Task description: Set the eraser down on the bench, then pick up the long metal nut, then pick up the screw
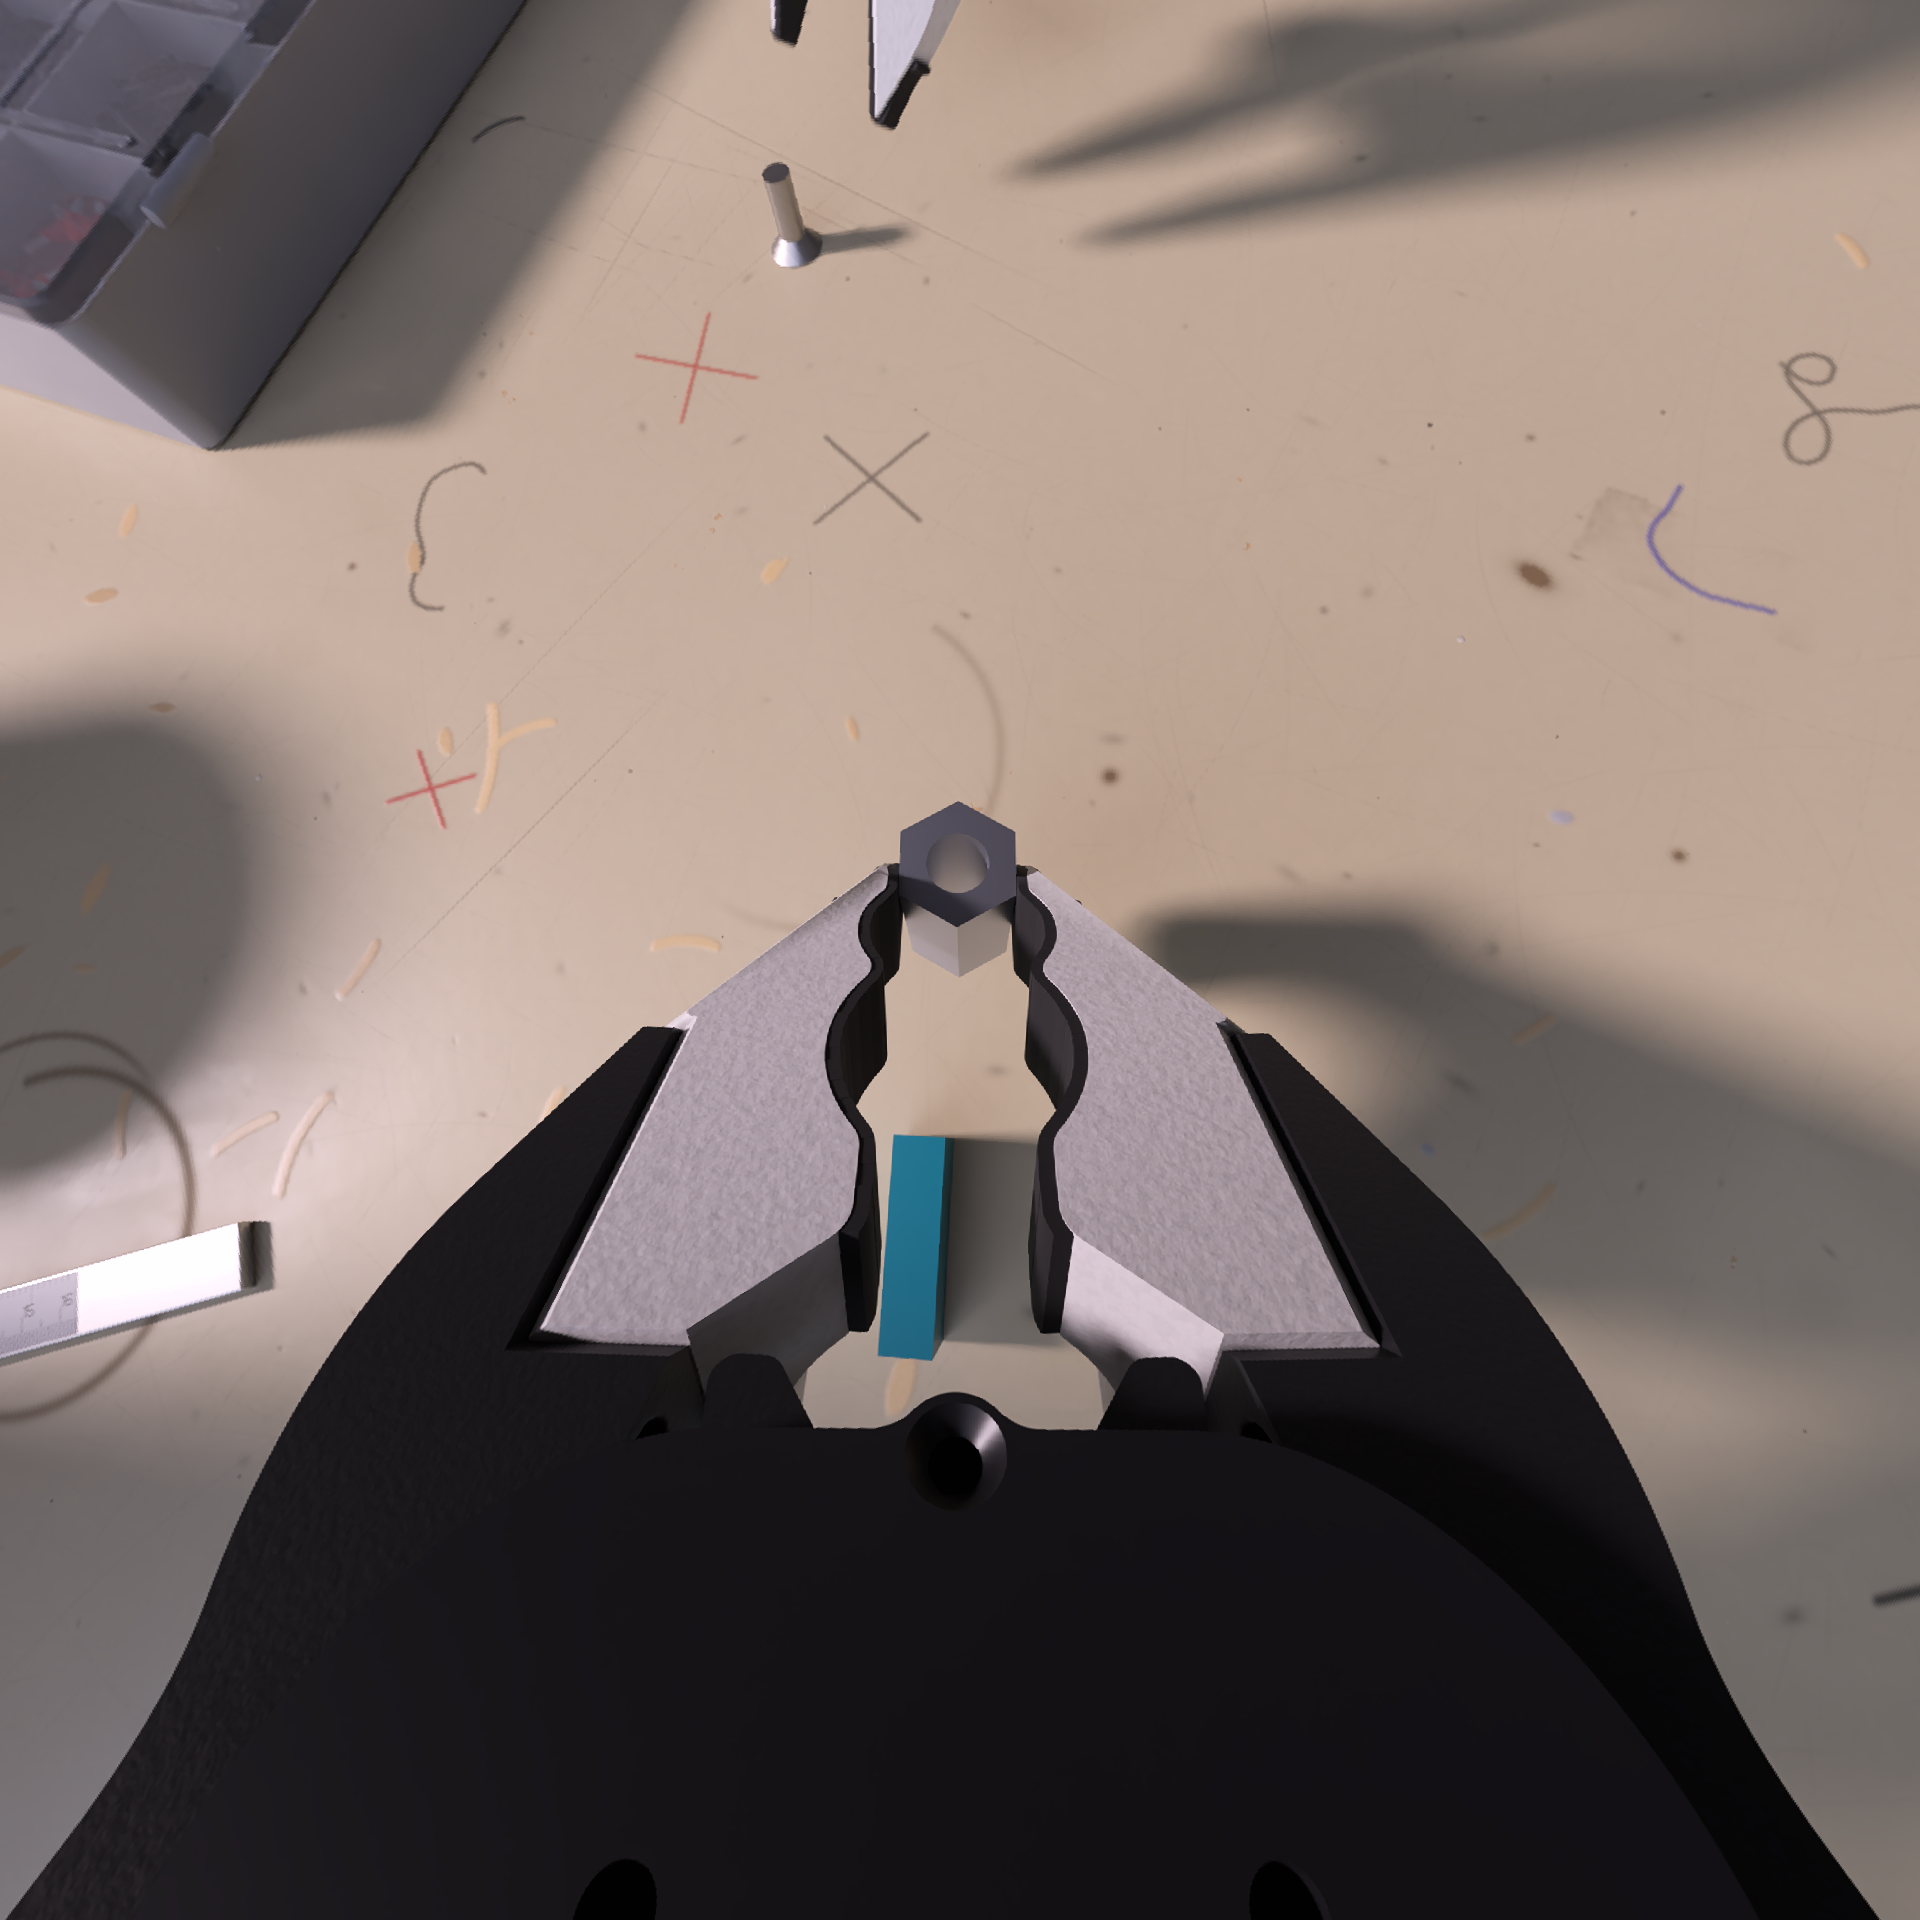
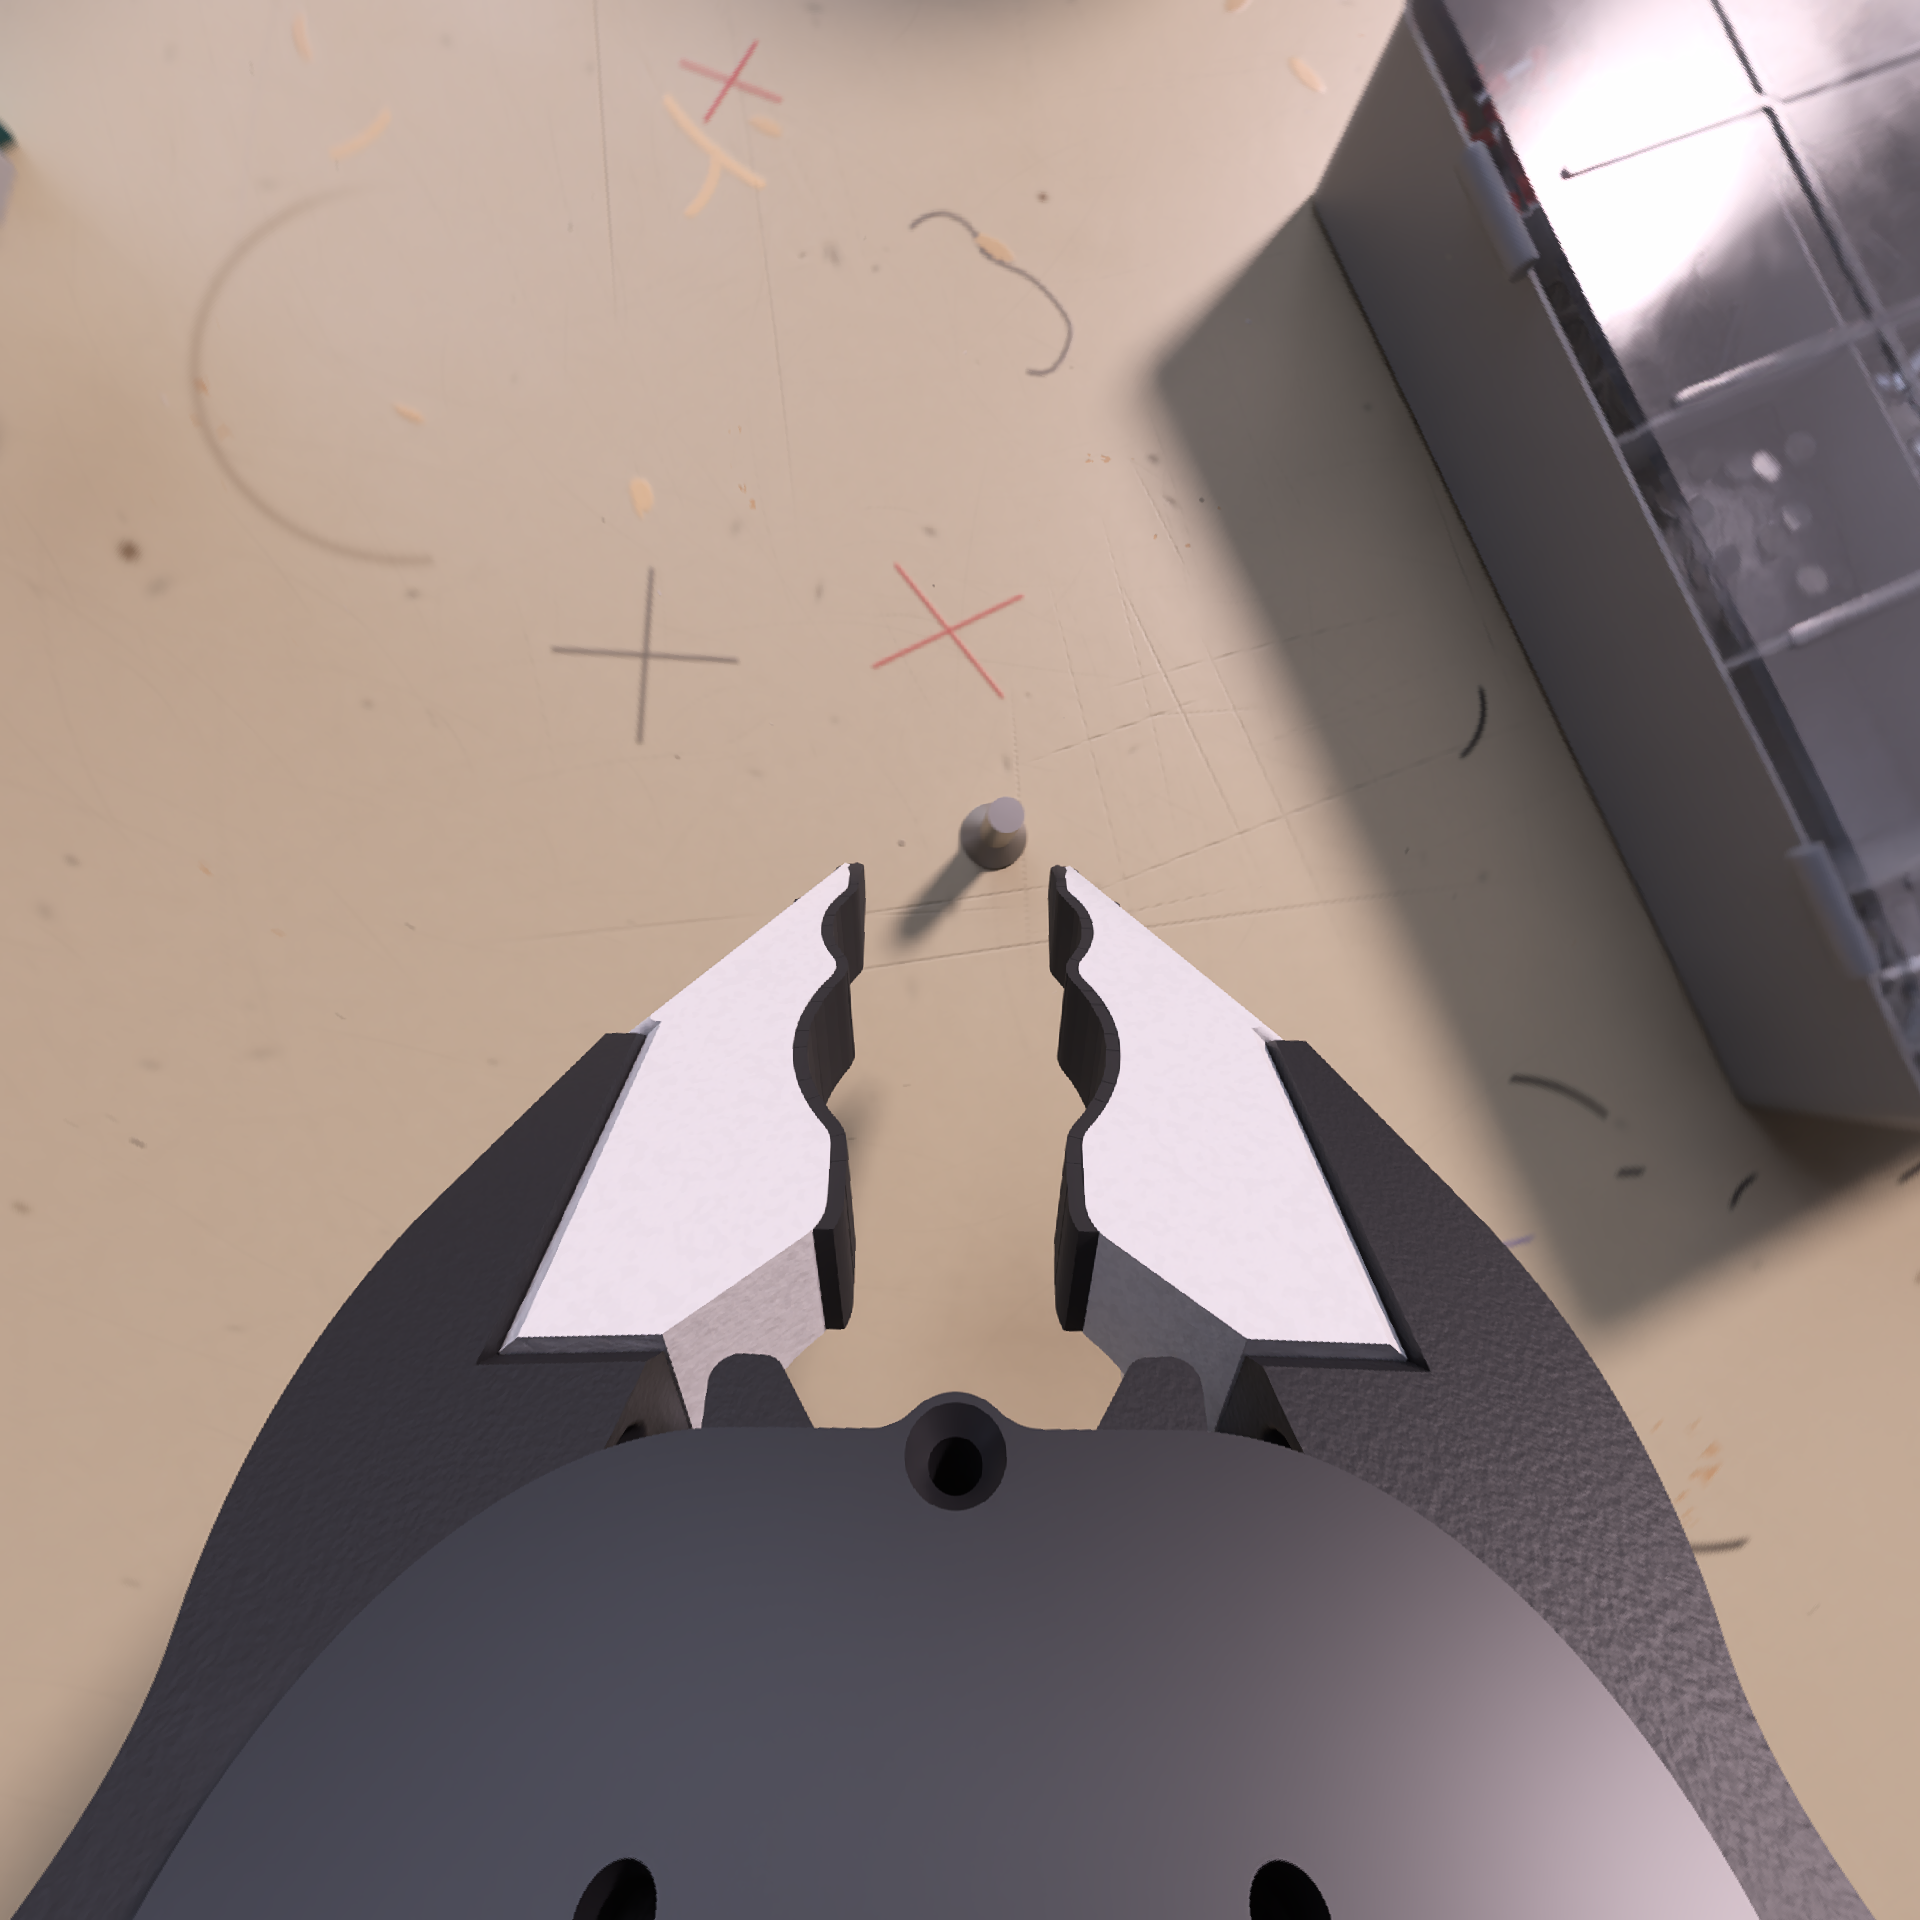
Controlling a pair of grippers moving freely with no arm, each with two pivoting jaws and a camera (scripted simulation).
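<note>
My left gripper (image 1: 954,896) is shut on the long metal nut (image 1: 955,891), a grey hexagonal piece with a round bore, held at the fingertips above the bench. The teal eraser (image 1: 914,1245) lies on the bench below, seen between the fingers. The screw (image 1: 787,216) stands on its flat head farther ahead, shaft up. The right gripper's fingertips (image 1: 894,62) hang above it at the top edge. In the right wrist view, my right gripper (image 2: 954,883) is open and empty, and the screw (image 2: 993,832) stands just beyond its fingertips, slightly right of centre.
A grey compartment box (image 1: 145,197) sits at the upper left of the left wrist view; it also shows in the right wrist view (image 2: 1704,540), along the right side. A white ruler end (image 1: 145,1283) lies at the left. The bench carries pen marks and wood shavings.
</note>
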